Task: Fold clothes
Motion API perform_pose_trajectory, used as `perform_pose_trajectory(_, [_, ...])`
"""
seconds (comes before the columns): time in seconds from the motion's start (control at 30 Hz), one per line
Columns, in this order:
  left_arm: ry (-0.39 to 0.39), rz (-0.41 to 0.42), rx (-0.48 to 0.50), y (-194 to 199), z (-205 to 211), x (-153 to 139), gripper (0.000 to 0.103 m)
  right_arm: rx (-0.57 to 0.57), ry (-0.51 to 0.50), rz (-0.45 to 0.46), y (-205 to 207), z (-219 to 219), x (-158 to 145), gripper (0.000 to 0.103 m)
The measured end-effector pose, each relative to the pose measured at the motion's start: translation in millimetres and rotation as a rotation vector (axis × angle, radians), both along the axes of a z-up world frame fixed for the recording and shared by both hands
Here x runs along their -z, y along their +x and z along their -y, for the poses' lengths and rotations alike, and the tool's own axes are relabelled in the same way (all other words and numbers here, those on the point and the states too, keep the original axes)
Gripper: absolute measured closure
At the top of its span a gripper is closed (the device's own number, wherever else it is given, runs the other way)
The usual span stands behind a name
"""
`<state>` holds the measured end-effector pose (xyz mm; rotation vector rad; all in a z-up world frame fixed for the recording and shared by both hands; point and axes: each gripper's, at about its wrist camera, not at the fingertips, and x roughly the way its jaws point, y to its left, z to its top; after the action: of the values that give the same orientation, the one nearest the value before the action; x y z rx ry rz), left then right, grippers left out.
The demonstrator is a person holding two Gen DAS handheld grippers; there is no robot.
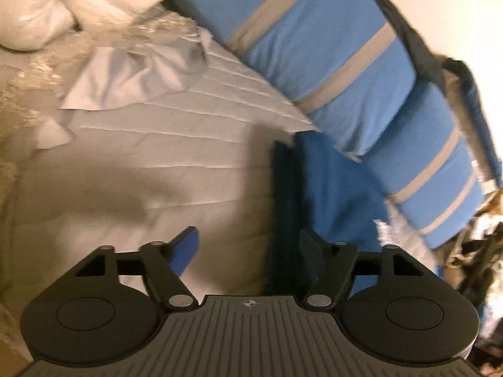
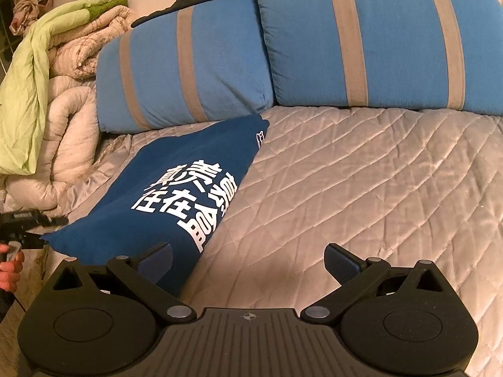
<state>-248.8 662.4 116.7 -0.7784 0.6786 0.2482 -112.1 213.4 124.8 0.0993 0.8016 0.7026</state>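
Note:
A folded dark blue shirt [image 2: 176,188] with white printed characters lies on the quilted grey bed cover [image 2: 361,188], near the striped pillows. In the left wrist view the shirt [image 1: 333,194] lies ahead to the right. My left gripper [image 1: 248,245] is open, its right finger at the shirt's near edge, nothing between the fingers. In the right wrist view the left gripper [image 2: 41,232] shows at the far left, by the shirt's corner. My right gripper [image 2: 248,264] is open and empty, its left finger over the shirt's near edge.
Two blue pillows with grey stripes [image 2: 377,40] lean at the head of the bed. Rolled quilts and a green sheet [image 2: 47,72] are piled at the left. A crumpled grey cloth [image 1: 132,75] and white pillows [image 1: 47,9] lie farther off. Clutter [image 1: 478,235] sits beside the bed.

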Motion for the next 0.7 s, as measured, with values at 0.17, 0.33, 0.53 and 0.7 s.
perform_pose_trajectory(0.17, [-0.088, -0.007, 0.130, 26, 10, 6, 0.024, 0.013, 0.016, -0.029, 3, 3, 2, 0.001])
perform_pose_trajectory(0.33, [-0.101, -0.061, 0.186, 48, 14, 16, 0.024, 0.019, 0.027, -0.045, 5, 6, 3, 0.001])
perform_pose_trajectory(0.53, [-0.168, -0.131, 0.248, 59, 9, 34, 0.024, 0.020, 0.045, -0.066, 8, 8, 4, 0.001])
perform_pose_trajectory(0.7, [-0.230, -0.100, 0.273, 56, 1, 45, 0.024, 0.007, 0.057, -0.077, 9, 8, 5, 0.001])
